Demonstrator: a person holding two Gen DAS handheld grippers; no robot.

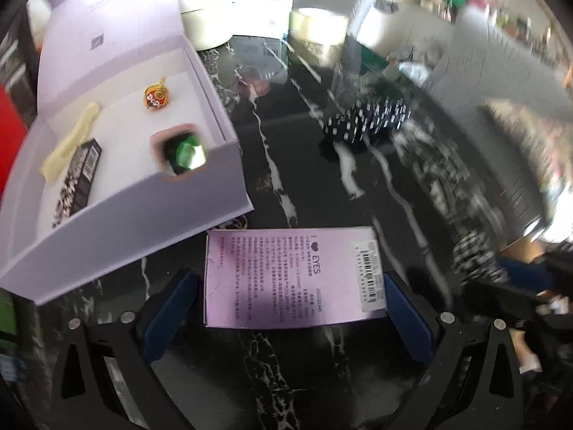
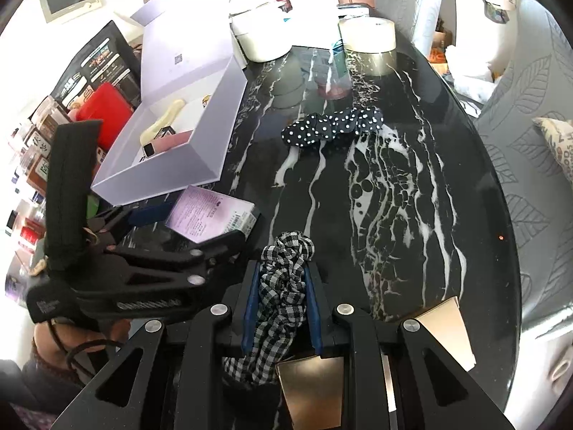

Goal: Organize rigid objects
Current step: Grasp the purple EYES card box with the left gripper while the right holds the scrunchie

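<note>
- Right claw [image 2: 281,308] of mine is pinched on the checked scrunchie [image 2: 283,286], blue pads pressing it from both sides; it is soft cloth, so I judge I am clearing it aside rather than boxing it.
- Left claw [image 1: 290,297] stands spread with the pink eye-product box [image 1: 292,277] lying flat between its pads [image 1: 170,308], label up; the right pad looks to be at the box's end, the left one apart from it, so nothing is gripped yet. It is squared to the box's long sides, which I take as lining up a grab.
- That pink box sits on the black marble table [image 2: 394,186], just beside the near corner of the lavender tray box [image 1: 118,215].
- Inside the tray: a cream strip [image 1: 71,139], a black printed carton [image 1: 77,182], a wrapped orange sweet [image 1: 156,96], and a pink case with a green cap [image 1: 184,152], though blur makes that last one uncertain.
- Dotted scrunchie [image 2: 333,125] lies mid-table, well apart; tape rolls [image 2: 367,41] stand at the far edge.
</note>
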